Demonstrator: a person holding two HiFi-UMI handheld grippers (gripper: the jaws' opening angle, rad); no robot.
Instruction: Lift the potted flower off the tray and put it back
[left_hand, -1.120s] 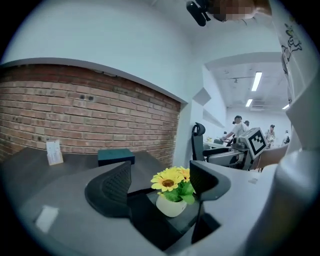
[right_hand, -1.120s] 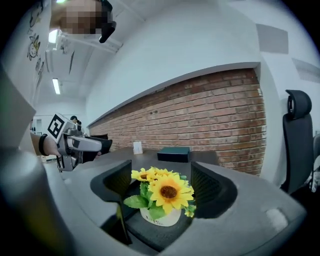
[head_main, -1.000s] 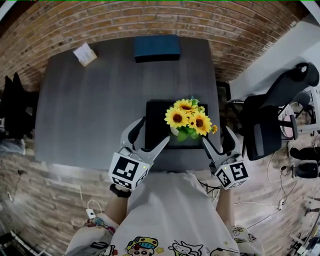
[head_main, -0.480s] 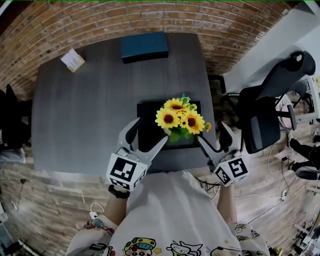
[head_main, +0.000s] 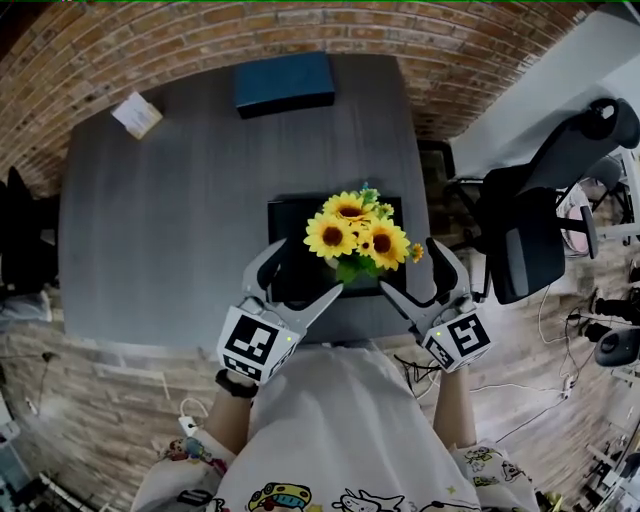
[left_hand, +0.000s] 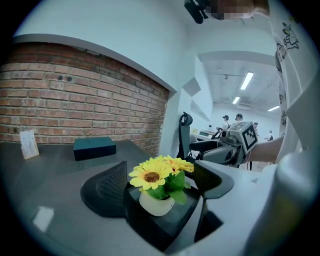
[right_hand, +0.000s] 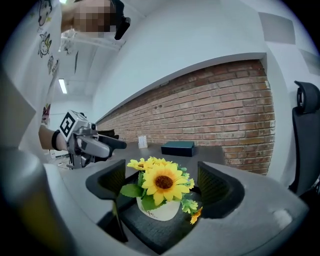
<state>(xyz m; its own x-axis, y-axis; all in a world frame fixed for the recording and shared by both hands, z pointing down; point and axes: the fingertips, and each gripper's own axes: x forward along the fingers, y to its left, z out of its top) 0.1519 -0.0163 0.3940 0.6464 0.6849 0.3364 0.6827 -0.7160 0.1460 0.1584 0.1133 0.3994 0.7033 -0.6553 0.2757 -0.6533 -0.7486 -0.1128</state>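
Observation:
A potted flower with yellow sunflowers in a white pot stands on the black tray near the table's front edge. My left gripper is just left of the pot and my right gripper just right of it, both aimed at it. Each one's jaws have just been opening and now stand wide. In the left gripper view and the right gripper view the pot shows in the gap ahead of the fingers. No pad touches it.
A dark blue box lies at the back of the grey table, with a small card at the back left. A black office chair stands to the right. A brick wall runs behind the table.
Both pairs of jaws have spread wider. The left gripper has edged closer to the tray and a little lower. The pot has stayed on the tray.

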